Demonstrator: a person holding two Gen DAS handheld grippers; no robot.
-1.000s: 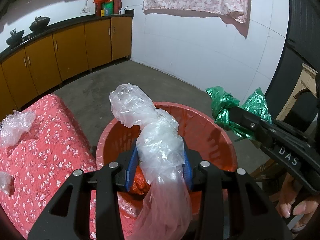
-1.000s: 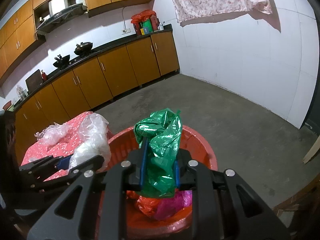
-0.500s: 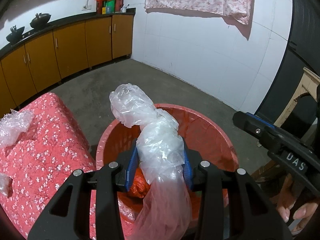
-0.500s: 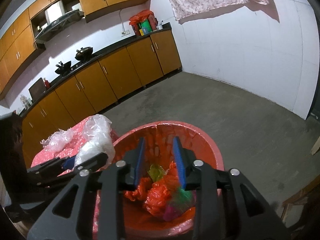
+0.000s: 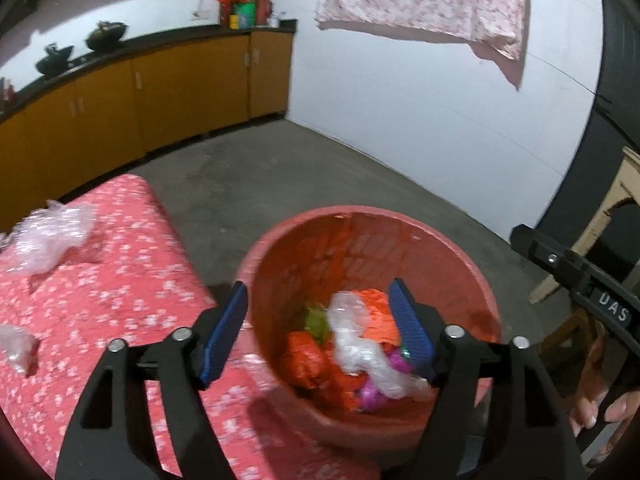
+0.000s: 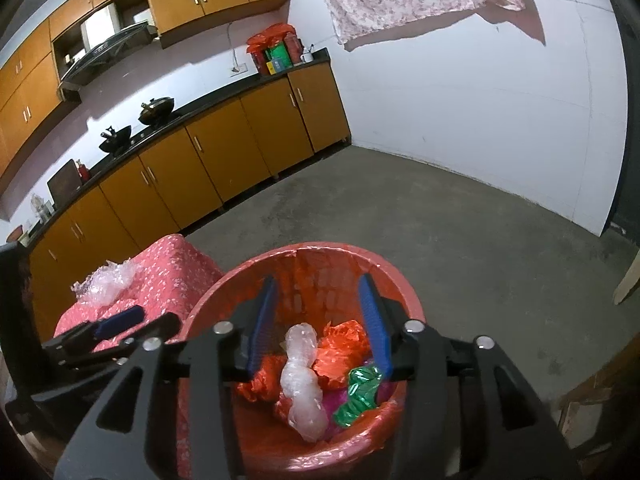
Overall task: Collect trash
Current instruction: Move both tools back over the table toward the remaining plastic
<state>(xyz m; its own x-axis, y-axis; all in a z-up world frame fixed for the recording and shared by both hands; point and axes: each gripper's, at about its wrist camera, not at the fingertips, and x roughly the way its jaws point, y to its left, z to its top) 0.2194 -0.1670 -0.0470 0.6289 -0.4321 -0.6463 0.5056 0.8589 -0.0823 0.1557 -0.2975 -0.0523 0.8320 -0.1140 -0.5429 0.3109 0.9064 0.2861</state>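
Note:
A red bin stands beside the pink flowered table. Inside lie a clear plastic bag, a green wrapper and red and pink bags. My left gripper is open and empty above the bin; it also shows in the right wrist view. My right gripper is open and empty above the bin; it also shows at the right in the left wrist view. Clear plastic scraps lie on the table; another scrap lies nearer.
The pink flowered table is left of the bin. Orange cabinets line the far wall. A grey concrete floor spreads beyond the bin. A pink cloth hangs on the white wall. A wooden frame stands at right.
My left gripper opened and the clear plastic bag fell into the bin. My right gripper opened earlier and the green wrapper dropped in. The left wrist view has shifted.

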